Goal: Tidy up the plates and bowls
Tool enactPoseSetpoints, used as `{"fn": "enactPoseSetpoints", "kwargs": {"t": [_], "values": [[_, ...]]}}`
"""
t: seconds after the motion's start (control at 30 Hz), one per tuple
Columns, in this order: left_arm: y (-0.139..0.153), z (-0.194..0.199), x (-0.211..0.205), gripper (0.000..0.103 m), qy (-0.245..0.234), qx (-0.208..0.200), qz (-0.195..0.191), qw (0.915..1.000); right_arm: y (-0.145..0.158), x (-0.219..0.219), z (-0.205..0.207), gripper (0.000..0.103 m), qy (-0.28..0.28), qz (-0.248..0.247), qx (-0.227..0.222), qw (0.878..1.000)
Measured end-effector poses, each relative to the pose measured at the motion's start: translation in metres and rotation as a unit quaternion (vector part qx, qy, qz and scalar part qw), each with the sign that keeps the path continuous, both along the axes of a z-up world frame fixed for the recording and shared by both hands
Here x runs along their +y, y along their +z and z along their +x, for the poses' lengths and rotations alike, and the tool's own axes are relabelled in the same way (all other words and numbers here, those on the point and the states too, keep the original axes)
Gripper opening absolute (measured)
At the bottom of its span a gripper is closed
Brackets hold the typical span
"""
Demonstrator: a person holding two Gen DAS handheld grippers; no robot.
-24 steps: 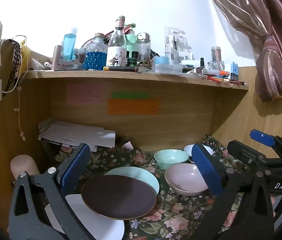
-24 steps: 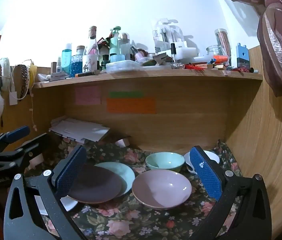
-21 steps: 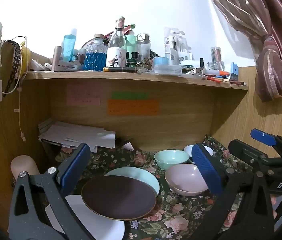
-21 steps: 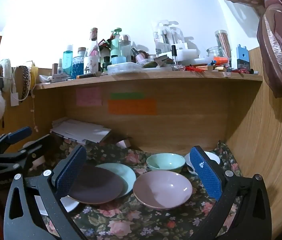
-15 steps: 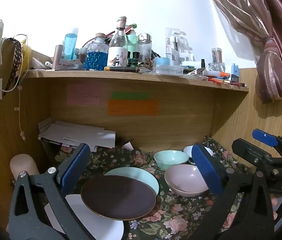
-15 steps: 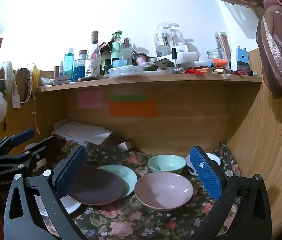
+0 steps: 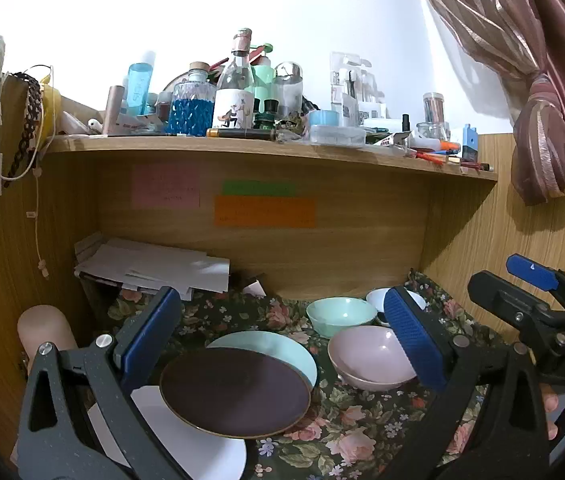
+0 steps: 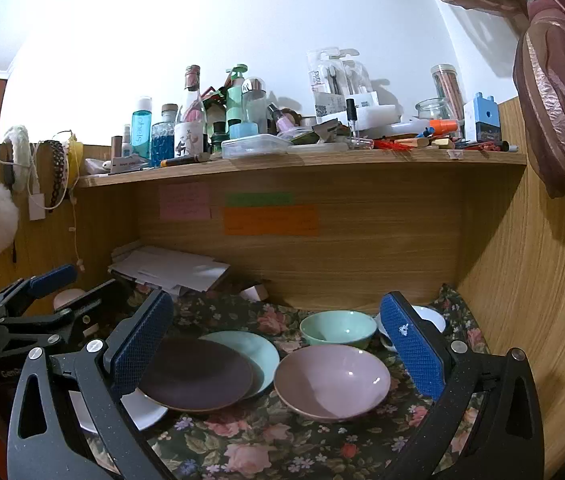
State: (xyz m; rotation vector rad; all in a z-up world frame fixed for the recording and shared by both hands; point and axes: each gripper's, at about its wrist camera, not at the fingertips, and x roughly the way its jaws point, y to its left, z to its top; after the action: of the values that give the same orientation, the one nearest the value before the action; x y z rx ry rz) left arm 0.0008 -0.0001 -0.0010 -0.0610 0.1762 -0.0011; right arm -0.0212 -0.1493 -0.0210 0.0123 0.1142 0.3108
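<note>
A: What do I have in front of my left tool [image 7: 282,338]?

B: Its two blue pads stand wide apart with nothing between them touching. Just ahead of it, on the counter [image 7: 346,432] with the flowered cloth, lies the dark brown plate [image 7: 234,392]. That plate overlaps a mint plate [image 7: 282,346] behind it and a white plate [image 7: 186,444] nearer the tool's left finger.

A: And from my right tool [image 8: 278,344]?

B: Spread fully too, gripping nothing. The pink bowl [image 8: 332,380] sits straight ahead between its pads, resting on the cloth, apart from both. Beyond it is the mint bowl [image 8: 336,328], and a white bowl [image 8: 428,316] shows partly behind the right pad.

A: Can I see each tool from the other side?

B: Yes. The right tool [image 7: 538,312] shows at the right edge of the left view, off to the side of the pink bowl [image 7: 370,354], with a bit of my hand under it. The left tool [image 8: 42,304] shows at the left edge of the right view, beside the plates.

A: Anything else nearby?

B: A stack of papers [image 8: 170,268] lies at the back left, and a cluttered shelf [image 8: 302,158] of bottles runs above.
</note>
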Motion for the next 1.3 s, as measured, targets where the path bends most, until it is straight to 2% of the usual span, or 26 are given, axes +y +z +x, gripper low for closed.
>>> {"fn": "enactPoseSetpoints", "kwargs": {"t": [1.3], "values": [[-0.0022,0.0007,-0.0005,0.103,0.0,-0.002,0.007,1.0,-0.005,0.0027,-0.0006,0.103,0.006,0.008,0.003,1.0]]}}
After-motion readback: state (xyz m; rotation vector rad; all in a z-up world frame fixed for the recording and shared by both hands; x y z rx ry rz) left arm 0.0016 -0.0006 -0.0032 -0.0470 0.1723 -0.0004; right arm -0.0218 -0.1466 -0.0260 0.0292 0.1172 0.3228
